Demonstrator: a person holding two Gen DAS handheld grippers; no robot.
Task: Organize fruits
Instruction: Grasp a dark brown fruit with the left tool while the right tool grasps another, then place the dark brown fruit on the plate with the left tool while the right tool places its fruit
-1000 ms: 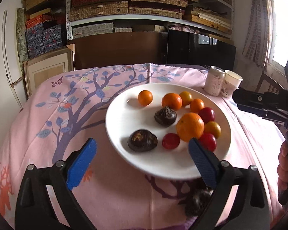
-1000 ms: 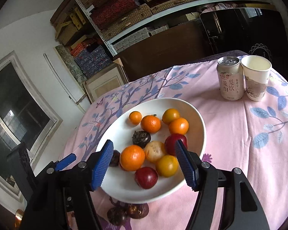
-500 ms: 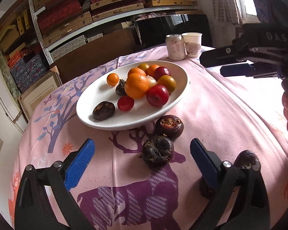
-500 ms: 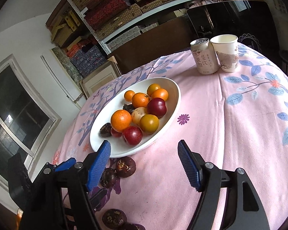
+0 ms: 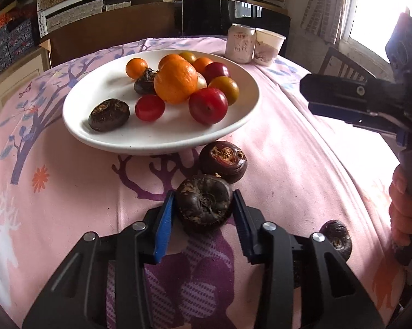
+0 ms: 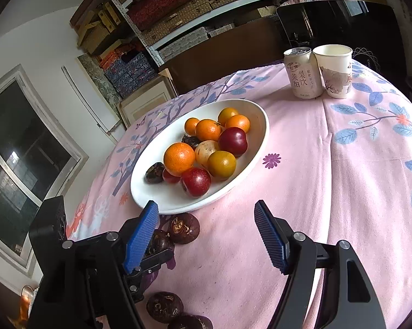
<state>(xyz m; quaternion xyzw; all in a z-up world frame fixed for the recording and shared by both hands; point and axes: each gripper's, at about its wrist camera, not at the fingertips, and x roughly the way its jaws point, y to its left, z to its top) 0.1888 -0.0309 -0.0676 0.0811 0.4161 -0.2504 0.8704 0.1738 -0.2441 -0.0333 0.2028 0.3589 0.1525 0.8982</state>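
A white plate [image 5: 162, 142] holds oranges, red plums and two dark water chestnuts. In front of it on the pink cloth lie more water chestnuts. My left gripper [image 5: 204, 205] is closing its jaws, and both blue pads touch the sides of one water chestnut [image 5: 204, 203] resting on the cloth. A second chestnut [image 5: 223, 161] lies just behind it, a third [image 5: 336, 238] to the right. My right gripper [image 6: 206, 233] hovers open over the cloth by the plate's [image 6: 249, 175] near rim, nothing between its fingers. The left gripper [image 6: 156, 249] shows partly behind its left finger.
A drink can [image 6: 303, 75] and a paper cup [image 6: 334, 72] stand at the table's far right. Two loose chestnuts [image 6: 164, 307] lie near the front edge. A person's hand [image 5: 406, 205] holds the right gripper's handle. Shelves with boxes fill the back wall.
My left gripper dropped from above the plate to the cloth in front of it, and its wide jaws came together around a chestnut. The right gripper drew back from over the plate.
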